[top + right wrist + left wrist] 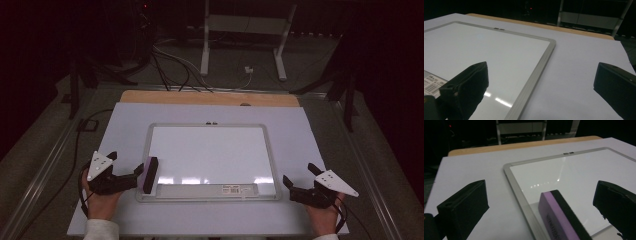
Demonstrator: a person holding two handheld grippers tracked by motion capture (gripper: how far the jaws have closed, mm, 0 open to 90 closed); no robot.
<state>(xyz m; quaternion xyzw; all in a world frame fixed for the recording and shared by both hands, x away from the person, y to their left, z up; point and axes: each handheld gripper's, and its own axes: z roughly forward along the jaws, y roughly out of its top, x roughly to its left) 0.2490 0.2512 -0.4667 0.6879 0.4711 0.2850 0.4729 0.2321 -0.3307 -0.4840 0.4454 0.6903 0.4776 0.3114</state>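
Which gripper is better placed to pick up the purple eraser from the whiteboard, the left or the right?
Left. The left gripper is open with the eraser between its jaws. The right gripper sits beyond the whiteboard, far from it.

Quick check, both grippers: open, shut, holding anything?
Left gripper: open, its jaws on either side of the purple and black whiteboard eraser, not gripping it.
Right gripper: open, holding nothing.

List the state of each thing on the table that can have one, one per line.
Whiteboard: flat on the table, wiped clean, no marks.
Eraser: on the whiteboard's left edge, ungripped.
Left tongs: open, the eraser between the jaws.
Right tongs: open, empty, right of the whiteboard.
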